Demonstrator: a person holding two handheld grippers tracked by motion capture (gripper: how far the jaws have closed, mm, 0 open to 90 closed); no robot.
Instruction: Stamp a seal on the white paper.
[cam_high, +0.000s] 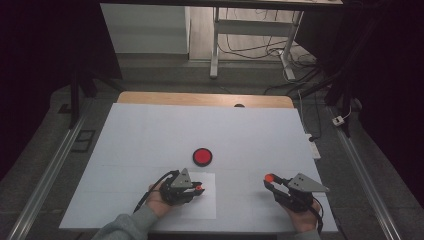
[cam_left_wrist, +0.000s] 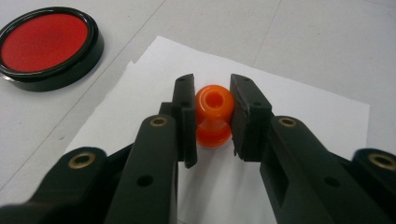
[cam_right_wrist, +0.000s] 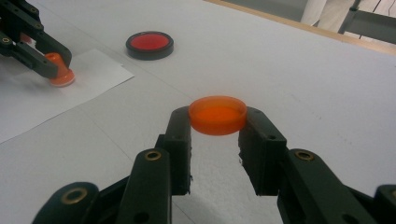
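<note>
L gripper (cam_left_wrist: 212, 116) is clamping an orange stamp (cam_left_wrist: 214, 114) by its waist, jaws closed on it; stamp is standing on the white paper (cam_left_wrist: 299, 107), base touching the sheet. R gripper (cam_right_wrist: 215, 128) is gripping an orange cap (cam_right_wrist: 217, 114) by its rim, jaws closed on it, holding it clear of the table (cam_high: 260, 135), well apart from the stamp. Black-rimmed red ink pad (cam_high: 202, 156) is sitting just beyond the paper.

Judgement: stamping appears to be the step in hand. To do it well: be pressing straight down, no rocking or sliding, then lifting vertically to avoid smudging; R should be keeping the cap level and away.

Orientation: stamp's long axis is running approx. upright, knob end up, face down on paper. Cap is lying flat; which side faces up can't be told.
</note>
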